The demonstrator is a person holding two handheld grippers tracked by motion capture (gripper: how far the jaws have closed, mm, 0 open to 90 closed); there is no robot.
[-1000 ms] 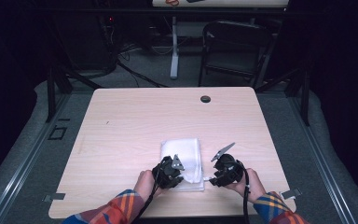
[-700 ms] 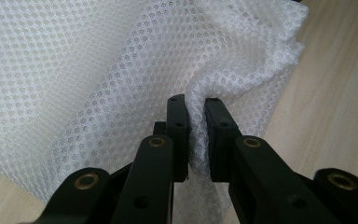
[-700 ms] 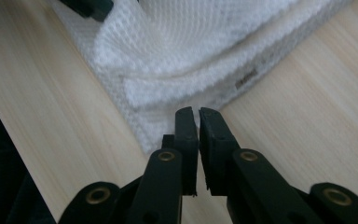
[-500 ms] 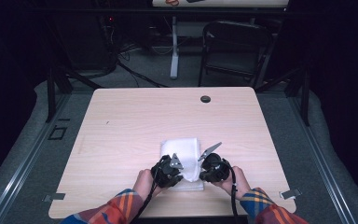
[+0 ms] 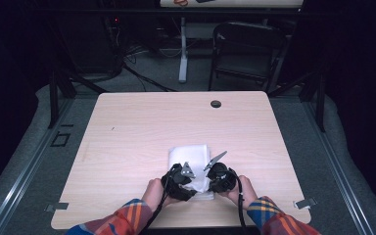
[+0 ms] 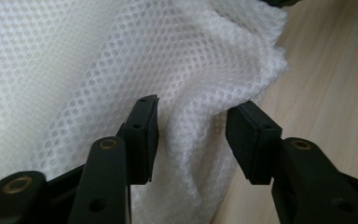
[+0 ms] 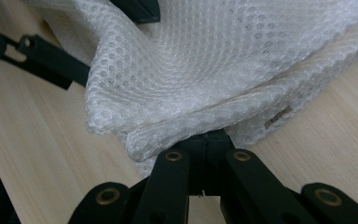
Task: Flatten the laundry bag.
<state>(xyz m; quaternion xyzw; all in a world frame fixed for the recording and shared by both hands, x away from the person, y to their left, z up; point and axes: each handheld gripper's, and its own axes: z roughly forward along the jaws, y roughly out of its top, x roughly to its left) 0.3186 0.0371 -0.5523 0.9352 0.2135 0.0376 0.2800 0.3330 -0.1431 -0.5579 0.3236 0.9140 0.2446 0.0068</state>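
Note:
A folded white mesh cloth (image 5: 191, 154) lies on the wooden table (image 5: 142, 127) near its front edge. My left gripper (image 5: 183, 178) sits at the cloth's near left part. Its jaws have just been opening and now stand apart (image 6: 193, 119) around a raised fold of the cloth (image 6: 98, 60), without pressing on it. My right gripper (image 5: 210, 178) is close beside it, at the cloth's near right corner. In the right gripper view its jaws (image 7: 209, 142) are shut on the layered edge of the cloth (image 7: 214, 60), having just closed.
A small dark grommet (image 5: 216, 104) sits near the table's far edge. A folding chair (image 5: 247, 49) and a stand's leg (image 5: 182, 58) are on the floor beyond the table. Bare wood stretches left, right and behind the cloth.
My right gripper has moved left onto the cloth's near edge and closed on it. The left gripper stayed in place.

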